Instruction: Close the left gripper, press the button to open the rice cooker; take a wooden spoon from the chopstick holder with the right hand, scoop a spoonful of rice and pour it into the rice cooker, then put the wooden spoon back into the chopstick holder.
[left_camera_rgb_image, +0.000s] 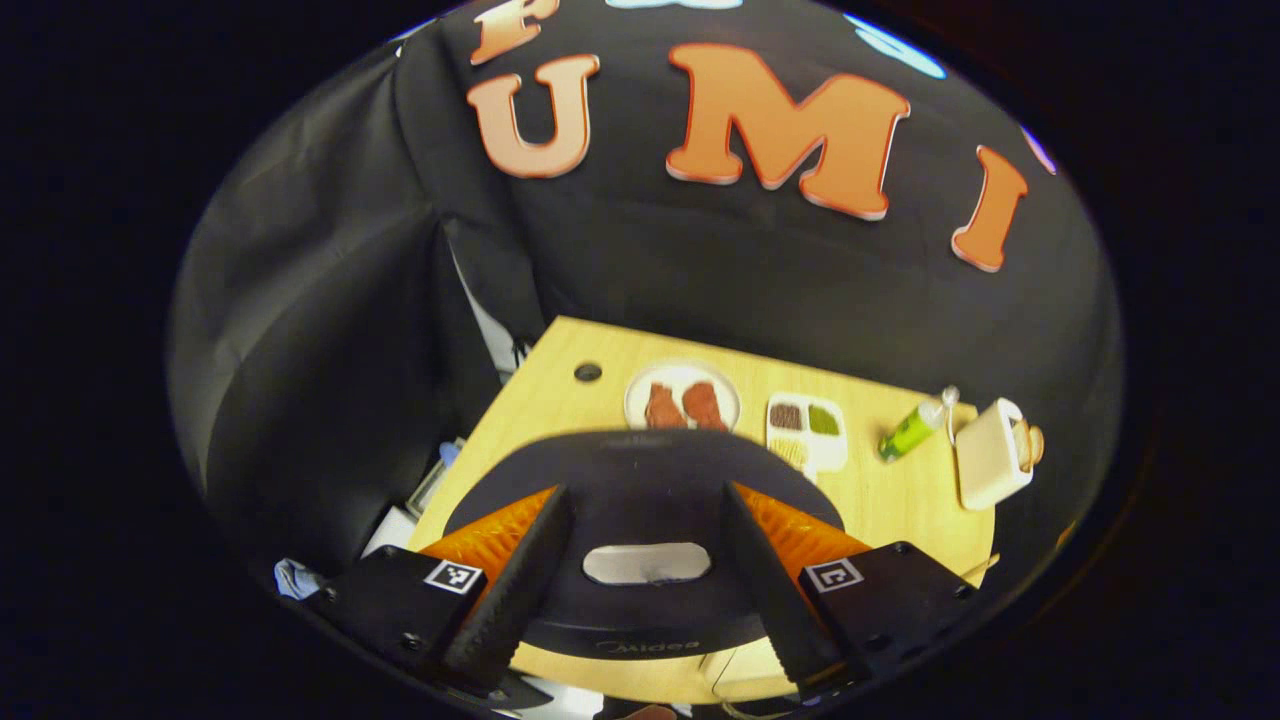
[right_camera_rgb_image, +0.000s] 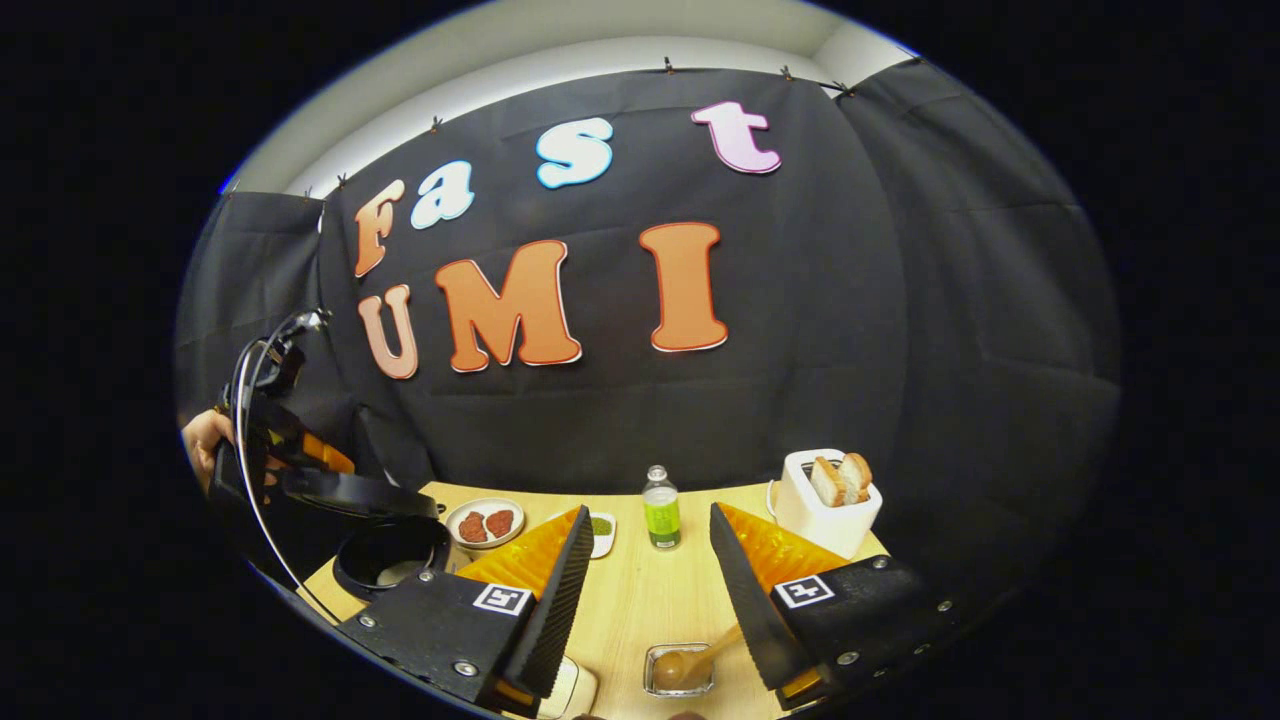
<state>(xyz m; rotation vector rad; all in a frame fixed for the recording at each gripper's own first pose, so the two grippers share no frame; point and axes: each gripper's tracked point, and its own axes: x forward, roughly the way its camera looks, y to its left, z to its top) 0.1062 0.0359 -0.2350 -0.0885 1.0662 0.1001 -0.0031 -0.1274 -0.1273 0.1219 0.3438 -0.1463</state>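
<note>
The black rice cooker (right_camera_rgb_image: 388, 560) stands at the table's left with its lid (right_camera_rgb_image: 350, 492) swung up and the inner pot showing. In the left gripper view that lid (left_camera_rgb_image: 640, 500) is close ahead, a silver button (left_camera_rgb_image: 647, 563) on it. My left gripper (left_camera_rgb_image: 645, 495) is open, its fingers spread to either side of the lid. It also shows in the right gripper view as the left gripper (right_camera_rgb_image: 270, 440), held by a hand behind the raised lid. A wooden spoon (right_camera_rgb_image: 690, 660) rests with its bowl in a small glass dish (right_camera_rgb_image: 655, 682). Above it, my right gripper (right_camera_rgb_image: 648, 512) is open and holds nothing.
Along the back of the wooden table (right_camera_rgb_image: 640, 590) are a plate of red meat (right_camera_rgb_image: 485, 522), a compartment tray (left_camera_rgb_image: 805, 430), a green bottle (right_camera_rgb_image: 660, 510) and a white toaster (right_camera_rgb_image: 825, 500) with bread. A white object (right_camera_rgb_image: 572, 690) lies at the near edge.
</note>
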